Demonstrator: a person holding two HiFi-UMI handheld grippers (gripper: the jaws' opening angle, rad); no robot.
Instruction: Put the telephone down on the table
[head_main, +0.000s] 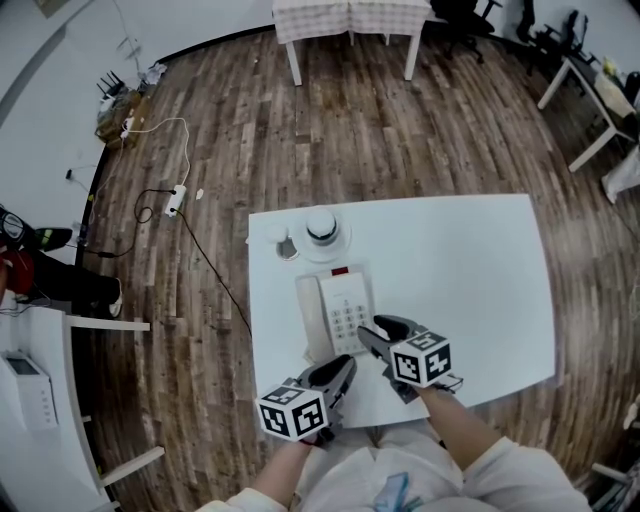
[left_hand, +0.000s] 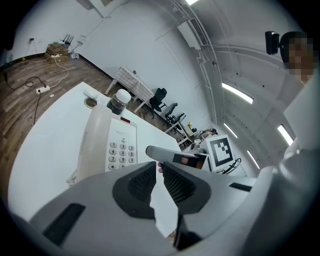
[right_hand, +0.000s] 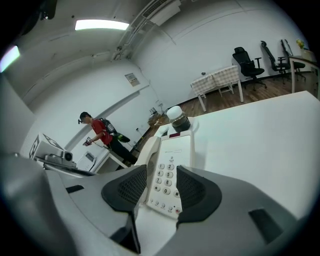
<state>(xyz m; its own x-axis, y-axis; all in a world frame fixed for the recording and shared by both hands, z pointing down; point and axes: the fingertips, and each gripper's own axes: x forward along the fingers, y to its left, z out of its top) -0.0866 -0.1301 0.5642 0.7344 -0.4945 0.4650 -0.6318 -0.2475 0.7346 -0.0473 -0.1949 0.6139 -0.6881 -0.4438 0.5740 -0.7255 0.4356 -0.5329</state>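
Note:
A cream telephone (head_main: 345, 308) lies flat on the white table (head_main: 470, 270), with its handset (head_main: 312, 318) in the cradle on the left side. My right gripper (head_main: 372, 330) hangs open just over the phone's near right corner. In the right gripper view the keypad (right_hand: 167, 177) shows between the spread jaws of that gripper (right_hand: 162, 181), and nothing touches the pads. My left gripper (head_main: 345, 366) sits at the phone's near edge. Its jaws (left_hand: 156, 172) are almost together, with only a thin slit of table showing between them and nothing held. The telephone (left_hand: 120, 145) lies ahead of it.
A white-lidded jar on a saucer (head_main: 322, 228) and a small round dish (head_main: 277, 238) stand at the table's far left. A power strip with cable (head_main: 175, 200) lies on the wood floor. A cloth-covered table (head_main: 350, 15) stands at the back. A person in red (right_hand: 100, 131) stands off left.

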